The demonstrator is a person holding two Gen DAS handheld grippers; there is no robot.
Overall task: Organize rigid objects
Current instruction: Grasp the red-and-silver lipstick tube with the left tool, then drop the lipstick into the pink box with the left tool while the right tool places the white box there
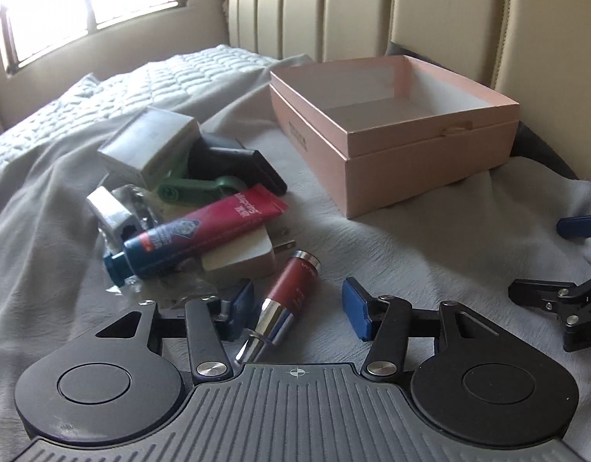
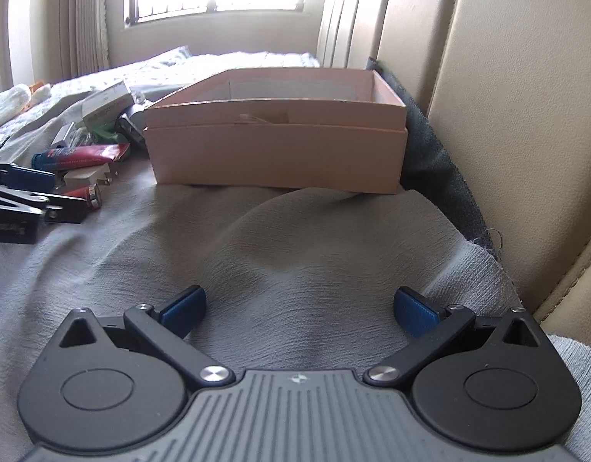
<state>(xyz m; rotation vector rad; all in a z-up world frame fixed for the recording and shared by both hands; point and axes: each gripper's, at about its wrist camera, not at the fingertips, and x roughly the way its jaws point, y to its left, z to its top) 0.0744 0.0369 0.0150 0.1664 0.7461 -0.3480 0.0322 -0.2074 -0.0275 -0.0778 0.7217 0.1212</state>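
Observation:
A red-and-chrome cylinder (image 1: pixel 291 296) lies on the grey cloth between the blue pads of my left gripper (image 1: pixel 299 310). The left pad is close beside it and the right pad stands clear, so the gripper is open. Behind it is a pile: a red-and-blue tube (image 1: pixel 203 231) on a white plug adapter (image 1: pixel 249 258), a green clip (image 1: pixel 195 188), a black piece (image 1: pixel 234 161) and a white carton (image 1: pixel 153 146). An open pink box (image 1: pixel 430 154) stands at the back right. My right gripper (image 2: pixel 299 308) is open over bare cloth in front of the pink box (image 2: pixel 276 154).
A cream padded headboard (image 1: pixel 372 7) rises behind the box and a quilted bedspread (image 1: pixel 103 96) lies toward the window. A dark cloth (image 2: pixel 434 177) is wedged beside the box. The right gripper (image 1: pixel 546 260) shows at the right edge of the left wrist view.

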